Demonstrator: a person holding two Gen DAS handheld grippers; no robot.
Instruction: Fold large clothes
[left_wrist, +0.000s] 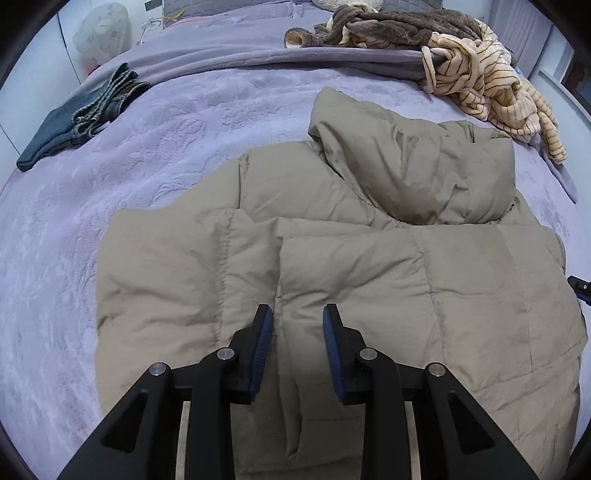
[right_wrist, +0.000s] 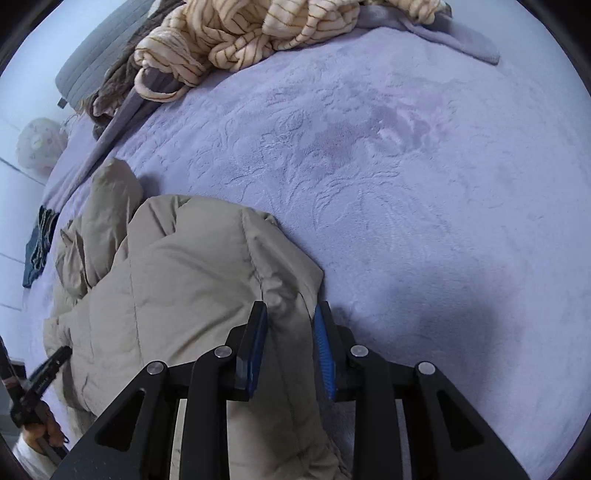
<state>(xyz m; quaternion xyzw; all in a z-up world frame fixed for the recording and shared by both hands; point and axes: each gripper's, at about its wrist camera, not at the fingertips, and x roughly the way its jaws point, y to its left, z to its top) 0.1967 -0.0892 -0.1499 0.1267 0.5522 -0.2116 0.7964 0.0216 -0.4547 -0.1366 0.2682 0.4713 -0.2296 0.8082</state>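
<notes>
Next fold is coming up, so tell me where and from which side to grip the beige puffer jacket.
Grip the beige puffer jacket at its near hem, one hand-held gripper per corner, coming down from above on the near side. The hood is bunched at the far end, so the quilted near edge is probably the flattest part to pinch and carry over the purple bedspread.

You see a matt, quilted beige puffer jacket (left_wrist: 369, 280) of smooth cloth lying on a soft, fleecy lilac blanket (left_wrist: 110, 206) with embossed pattern, beside a plushy striped robe (left_wrist: 491, 85) and rough denim jeans (left_wrist: 74, 118).
</notes>
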